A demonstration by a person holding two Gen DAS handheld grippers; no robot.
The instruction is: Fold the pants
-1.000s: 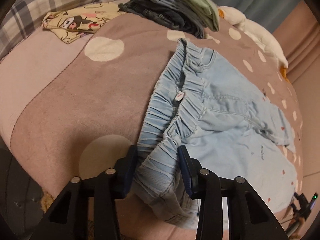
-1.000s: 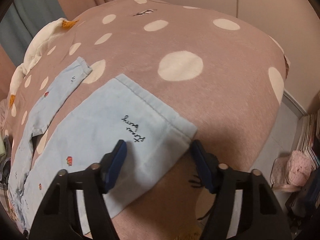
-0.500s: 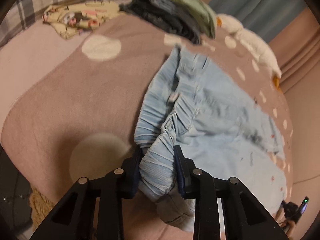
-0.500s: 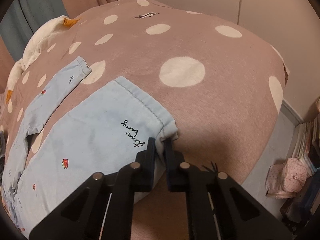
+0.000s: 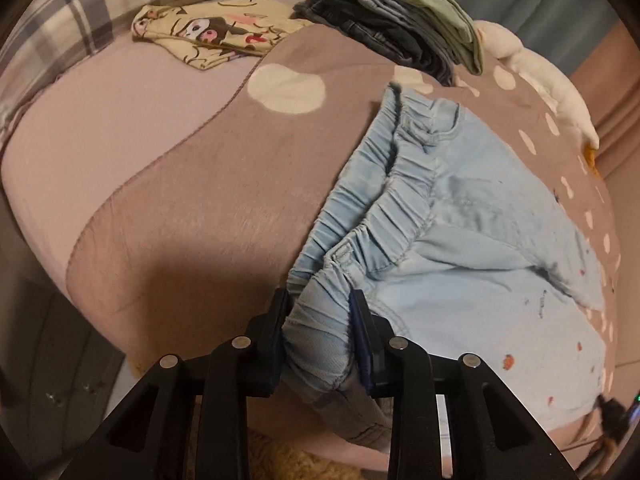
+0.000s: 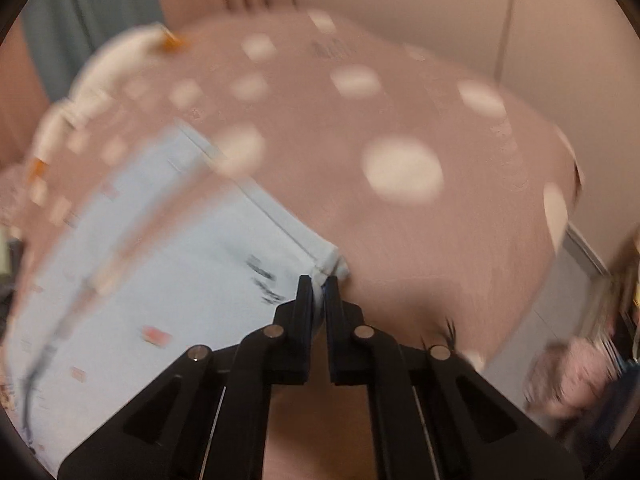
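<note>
1. Two grips on one garment: pale blue pants (image 5: 480, 248) spread flat on the dotted brown blanket (image 5: 208, 208), waistband end toward the stack of folded clothes (image 5: 400, 28), leg hems at the far end from that stack.
2. Left gripper (image 5: 320, 316) closed on the gathered elastic waistband (image 5: 372, 216) at the corner of the pants farthest from the stack; a thick bunch of fabric between the jaws, so only partly closed, not fully.
3. Right gripper (image 6: 319, 284) nearly shut, pinching the outer hem corner (image 6: 332, 264) of the leg on the same long edge; only a thin fold of cloth between the jaws. Right view motion-blurred, so fine detail unclear.
4. Long axis of the pants: from waistband to hems, with one gripper at each end of the same side edge. Neither arm nearer overall; each right at its own corner.
5. Likely step: lengthwise fold, carrying this held edge across toward the stack side so one leg lands on the other.
6. Second leg (image 6: 132, 184) lying beyond the held one, apart from it at the crotch.
7. Possible trouble: thin hem slipping free, or uneven travel skewing the fold.
</note>
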